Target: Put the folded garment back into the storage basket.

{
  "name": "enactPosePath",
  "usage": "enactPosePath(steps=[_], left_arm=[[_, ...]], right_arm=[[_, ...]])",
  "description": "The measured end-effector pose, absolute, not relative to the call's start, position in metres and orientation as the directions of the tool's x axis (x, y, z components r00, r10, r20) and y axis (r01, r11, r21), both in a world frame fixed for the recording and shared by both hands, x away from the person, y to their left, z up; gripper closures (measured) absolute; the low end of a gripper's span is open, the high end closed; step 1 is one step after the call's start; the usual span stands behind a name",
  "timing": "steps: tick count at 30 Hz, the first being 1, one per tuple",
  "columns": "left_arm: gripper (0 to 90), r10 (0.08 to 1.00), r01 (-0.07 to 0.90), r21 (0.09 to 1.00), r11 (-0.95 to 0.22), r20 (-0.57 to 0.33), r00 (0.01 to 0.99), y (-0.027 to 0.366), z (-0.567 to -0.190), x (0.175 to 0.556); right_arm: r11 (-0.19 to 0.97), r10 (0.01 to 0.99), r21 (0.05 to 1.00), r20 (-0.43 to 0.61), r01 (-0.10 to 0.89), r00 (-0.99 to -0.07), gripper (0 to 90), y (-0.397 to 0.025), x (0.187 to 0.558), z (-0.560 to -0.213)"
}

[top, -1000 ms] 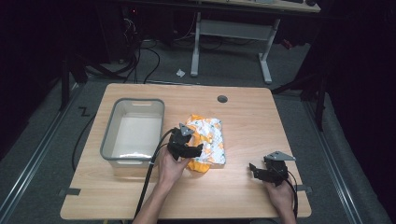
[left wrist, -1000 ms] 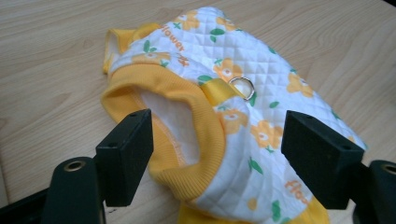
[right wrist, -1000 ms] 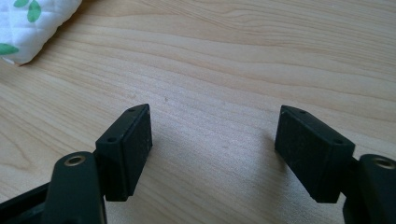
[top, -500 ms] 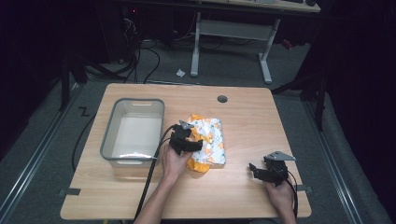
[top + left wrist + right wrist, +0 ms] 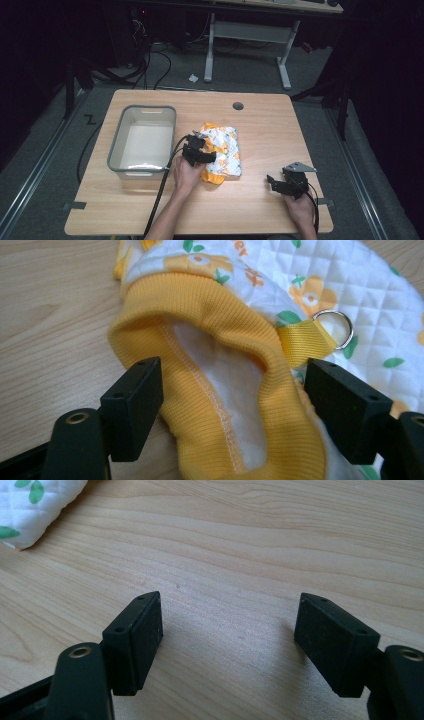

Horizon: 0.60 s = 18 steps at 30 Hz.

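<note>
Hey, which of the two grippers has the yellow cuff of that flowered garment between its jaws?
The left gripper: its open jaws straddle the garment's ribbed yellow cuff. The right gripper, also open, sits apart over bare table.

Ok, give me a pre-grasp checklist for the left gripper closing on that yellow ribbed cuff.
1. Left gripper open: ok, jaws wide apart.
2. Yellow ribbed cuff between the jaws: ok, both sides of it sit inside them.
3. Metal ring clear of the jaws: ok, it lies beyond the right jaw.
4. Right gripper out of the way: ok, open over bare table.
5. Bin ready: ok, looks empty.
6. Cuff layers lying flat: cannot tell.
</note>
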<state>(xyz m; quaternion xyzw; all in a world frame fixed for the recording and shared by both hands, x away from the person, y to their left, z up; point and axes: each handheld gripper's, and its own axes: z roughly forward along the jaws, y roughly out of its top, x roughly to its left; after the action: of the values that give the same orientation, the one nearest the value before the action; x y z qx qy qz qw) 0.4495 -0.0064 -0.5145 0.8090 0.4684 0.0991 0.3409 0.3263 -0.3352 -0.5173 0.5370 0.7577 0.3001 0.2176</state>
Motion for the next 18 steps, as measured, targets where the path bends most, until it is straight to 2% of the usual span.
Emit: enactPosePath(steps=[8,9,10,11,13,14,18], left_arm=[[28.4,0.819,0.653,0.657,-0.377,-0.094,0.567,-0.0119,-0.5176,0.4463],[33.6,0.817,0.649,0.659,-0.380,-0.090,0.570,-0.0127,-0.5176,0.4457],[33.6,0.812,0.646,0.660,-0.384,-0.092,0.577,-0.0131,-0.5171,0.4452],[42.0,0.806,0.642,0.661,-0.388,-0.094,0.584,-0.0136,-0.5166,0.4444],[44.8,0.800,0.637,0.663,-0.393,-0.094,0.592,-0.0154,-0.5160,0.4427],[50.5,0.799,0.637,0.663,-0.394,-0.096,0.593,-0.0163,-0.5157,0.4419],[58.6,0.791,0.641,0.660,-0.392,-0.114,0.601,-0.0170,-0.5147,0.4411]], right_arm=[[0.243,0.944,0.689,-0.007,0.683,-0.329,27.6,-0.3352,0.3263,-0.5172],[0.243,0.944,0.689,-0.008,0.683,-0.329,27.6,-0.3352,0.3263,-0.5173],[0.243,0.944,0.689,-0.008,0.683,-0.329,27.6,-0.3352,0.3263,-0.5173],[0.243,0.944,0.689,-0.008,0.683,-0.329,27.6,-0.3352,0.3263,-0.5173],[0.243,0.944,0.689,-0.008,0.683,-0.329,27.5,-0.3352,0.3263,-0.5173],[0.243,0.944,0.689,-0.008,0.683,-0.328,27.6,-0.3352,0.3263,-0.5173],[0.243,0.944,0.689,-0.008,0.683,-0.329,27.6,-0.3352,0.3263,-0.5173]])
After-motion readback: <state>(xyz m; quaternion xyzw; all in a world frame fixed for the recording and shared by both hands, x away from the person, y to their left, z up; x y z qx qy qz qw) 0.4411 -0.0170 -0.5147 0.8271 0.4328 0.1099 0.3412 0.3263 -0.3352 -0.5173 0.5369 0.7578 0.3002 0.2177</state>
